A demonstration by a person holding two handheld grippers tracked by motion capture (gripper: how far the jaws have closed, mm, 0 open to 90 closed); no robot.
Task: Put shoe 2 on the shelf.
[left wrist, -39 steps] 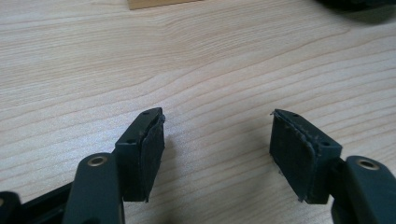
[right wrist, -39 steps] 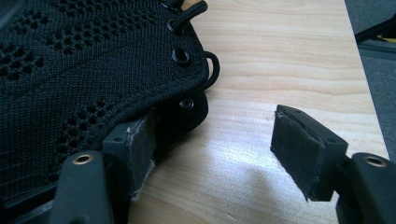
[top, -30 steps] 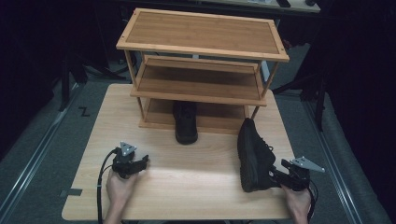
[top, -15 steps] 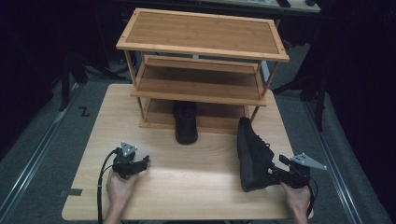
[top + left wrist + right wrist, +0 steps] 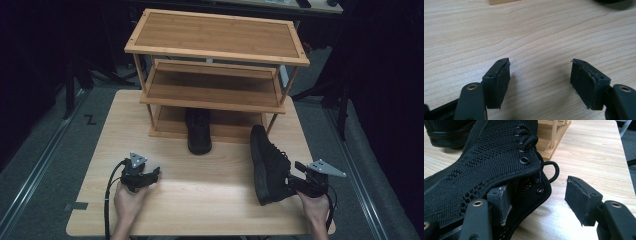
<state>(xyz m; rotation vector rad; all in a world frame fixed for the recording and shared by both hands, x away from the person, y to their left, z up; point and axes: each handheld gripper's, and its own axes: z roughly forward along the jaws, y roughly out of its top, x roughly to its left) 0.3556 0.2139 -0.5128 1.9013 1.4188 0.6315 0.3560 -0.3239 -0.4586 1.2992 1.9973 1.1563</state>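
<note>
High view. A wooden table (image 5: 210, 200) carries a three-tier rack (image 5: 215, 65) in the upper middle of the frame. One black shoe (image 5: 199, 131) stands with its heel under the lowest shelf, toe toward the lower edge of the frame. A second black shoe (image 5: 269, 165) lies right of centre, tipped onto its side, sole edge facing left, just beside the rack's right front leg.

The left gripper (image 5: 141, 176) rests at lower left on bare table, well apart from both shoes, held by the left hand (image 5: 127, 200), with its cable looping off to the lower left. The right gripper (image 5: 305, 182) sits at lower right against the heel end of the tipped shoe, held by the right hand (image 5: 315, 205).

Left gripper view. The jaws stand wide apart over bare wood grain, with nothing between the pads (image 5: 503, 82).

Right gripper view. The jaws stand wide. The left pad (image 5: 505, 205) is inside the shoe's collar (image 5: 524, 182), touching the knit lining; the right pad (image 5: 577, 201) is clear of the shoe, with table showing in the gap. The pads do not clamp the fabric. Laces and eyelets run toward the upper middle; the rack's base (image 5: 549, 147) appears at upper centre, and the other shoe (image 5: 446, 132) at upper left.
</note>
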